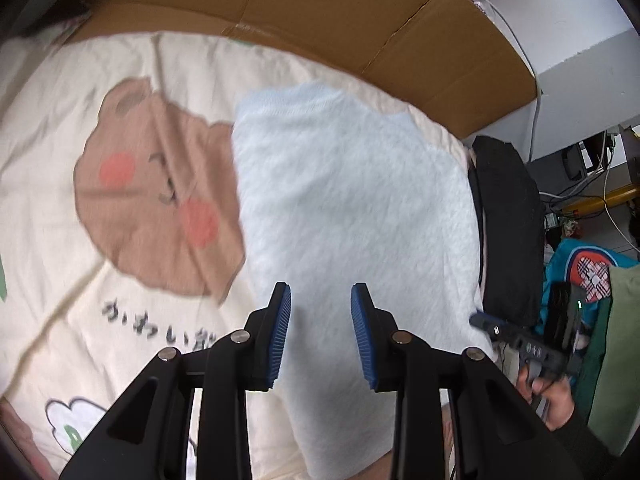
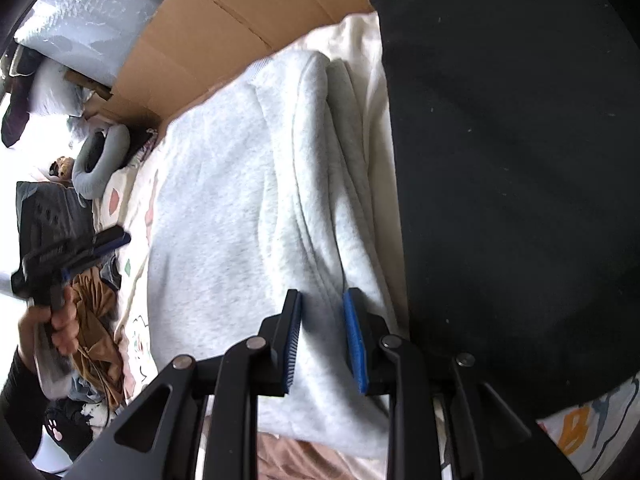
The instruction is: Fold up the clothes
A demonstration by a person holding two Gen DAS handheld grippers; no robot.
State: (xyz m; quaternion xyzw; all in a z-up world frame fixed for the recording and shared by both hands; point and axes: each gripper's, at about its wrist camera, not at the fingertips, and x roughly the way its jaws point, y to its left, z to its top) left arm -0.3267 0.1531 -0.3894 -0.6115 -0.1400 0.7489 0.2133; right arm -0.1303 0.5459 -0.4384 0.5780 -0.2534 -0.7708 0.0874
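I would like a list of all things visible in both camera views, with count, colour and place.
fleece garment: one, pale grey-white, folded on the sheet, under both grippers.
black garment: one, black, beside the fleece garment.
sheet: one, cream with brown bear print, covering the surface.
cardboard: one, brown, behind the sheet.
brown cloth: one, crumpled, at the sheet's edge.
left gripper: black with blue pads, jaws apart, holding nothing.
right gripper: same, jaws apart over a fleece ridge.
hand: one per gripper.
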